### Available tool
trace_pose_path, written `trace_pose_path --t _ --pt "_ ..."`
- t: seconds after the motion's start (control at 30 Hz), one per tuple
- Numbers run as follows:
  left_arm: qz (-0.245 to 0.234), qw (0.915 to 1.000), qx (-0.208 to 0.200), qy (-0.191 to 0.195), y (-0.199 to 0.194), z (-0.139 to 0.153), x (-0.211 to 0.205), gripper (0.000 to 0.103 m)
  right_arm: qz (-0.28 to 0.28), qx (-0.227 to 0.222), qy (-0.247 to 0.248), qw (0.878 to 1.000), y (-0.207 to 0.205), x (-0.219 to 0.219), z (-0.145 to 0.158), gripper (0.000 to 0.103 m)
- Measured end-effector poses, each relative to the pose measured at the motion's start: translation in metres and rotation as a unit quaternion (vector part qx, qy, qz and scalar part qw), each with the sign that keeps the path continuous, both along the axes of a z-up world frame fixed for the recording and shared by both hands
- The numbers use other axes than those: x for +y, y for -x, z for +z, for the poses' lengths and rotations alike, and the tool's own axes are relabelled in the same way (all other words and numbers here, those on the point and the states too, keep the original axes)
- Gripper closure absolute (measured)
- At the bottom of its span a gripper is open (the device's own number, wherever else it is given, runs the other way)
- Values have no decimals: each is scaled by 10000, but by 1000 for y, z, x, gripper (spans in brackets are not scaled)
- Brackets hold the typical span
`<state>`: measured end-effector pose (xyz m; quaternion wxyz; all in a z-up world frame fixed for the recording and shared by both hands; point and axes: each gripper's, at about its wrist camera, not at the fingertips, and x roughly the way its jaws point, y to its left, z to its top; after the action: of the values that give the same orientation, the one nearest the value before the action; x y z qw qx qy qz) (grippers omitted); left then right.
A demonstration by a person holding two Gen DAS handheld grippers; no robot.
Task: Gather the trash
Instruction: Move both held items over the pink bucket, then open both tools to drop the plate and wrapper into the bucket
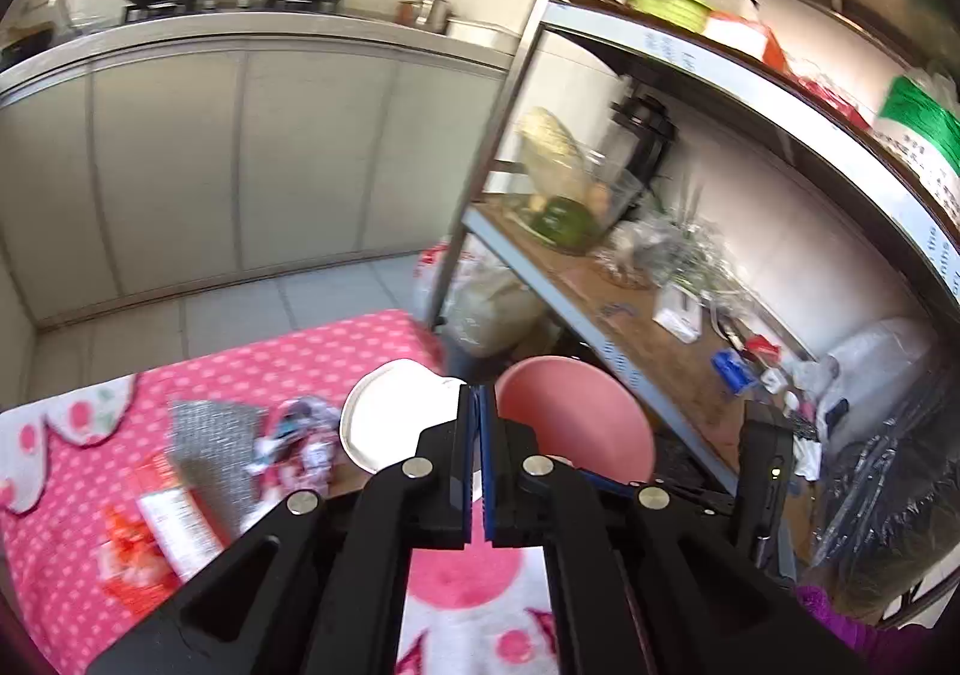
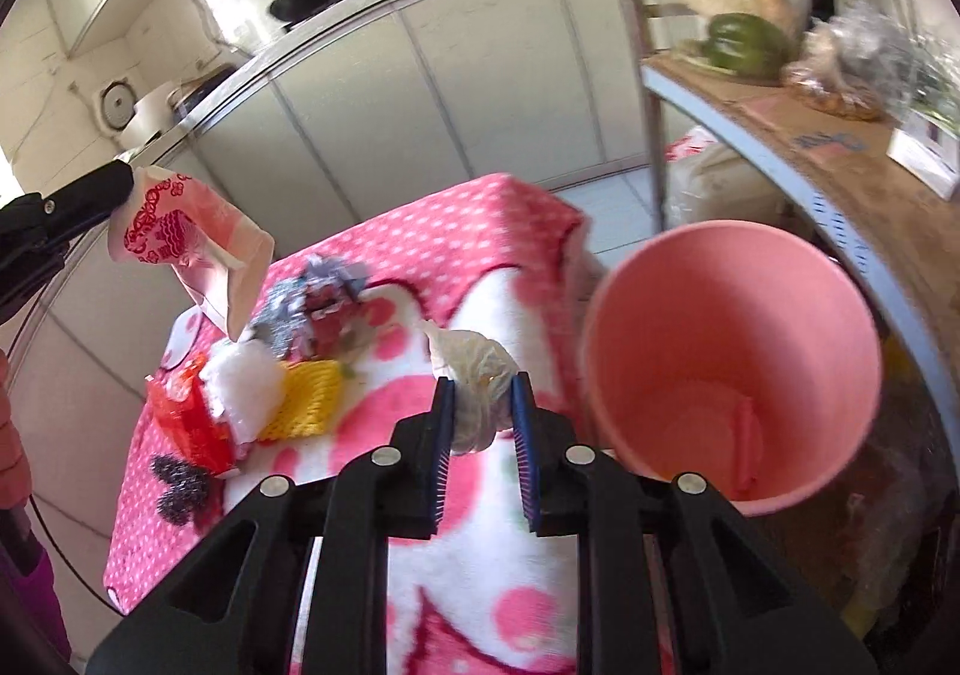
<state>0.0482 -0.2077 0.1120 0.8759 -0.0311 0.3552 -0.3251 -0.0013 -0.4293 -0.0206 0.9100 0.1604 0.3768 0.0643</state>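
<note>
My left gripper (image 1: 480, 405) is shut on the edge of a white paper bag (image 1: 390, 417). The right wrist view shows this bag (image 2: 180, 243), pink-white with red print, hanging above the table's left side. My right gripper (image 2: 483, 393) is shut on a crumpled white wad (image 2: 474, 375), held above the pink spotted blanket (image 2: 480, 231), just left of the pink bin (image 2: 732, 363). The bin (image 1: 576, 411) stands open beside the table, with a pink scrap inside. More trash lies on the blanket: a crumpled silver wrapper (image 2: 318, 303), a yellow foam net (image 2: 306, 399) and a red wrapper (image 2: 192, 429).
A metal shelf rack (image 1: 660, 339) with vegetables and clutter stands on the right, close behind the bin. A white sack (image 1: 492, 309) sits under it. Kitchen cabinets (image 1: 240, 165) with woks on the counter run along the far wall. A steel scourer (image 2: 180, 489) lies near the blanket's left edge.
</note>
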Motion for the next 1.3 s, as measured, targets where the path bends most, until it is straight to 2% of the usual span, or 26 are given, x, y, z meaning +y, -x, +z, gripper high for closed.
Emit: trace_pose_path --t 0.27,0.53,0.9,1.13,1.3 --pt "-794 9967 107 -136 -6 -25 -105 102 -883 257 87 9957 14 -69 -19 83" --pt "-1023 9932 363 -416 -22 -76 -179 102 -1183 550 146 9913 11 -93 -47 83" --pt "-1018 9889 724 -809 -31 -137 -221 102 -1301 909 333 9868 -2 -104 -74 83" --pt "-948 9876 854 -916 -33 -152 -220 101 -1335 1092 340 9844 -8 -104 -86 82" --pt "-944 9867 917 -950 -33 -156 -222 101 -1378 1185 383 9826 -8 -106 -88 75"
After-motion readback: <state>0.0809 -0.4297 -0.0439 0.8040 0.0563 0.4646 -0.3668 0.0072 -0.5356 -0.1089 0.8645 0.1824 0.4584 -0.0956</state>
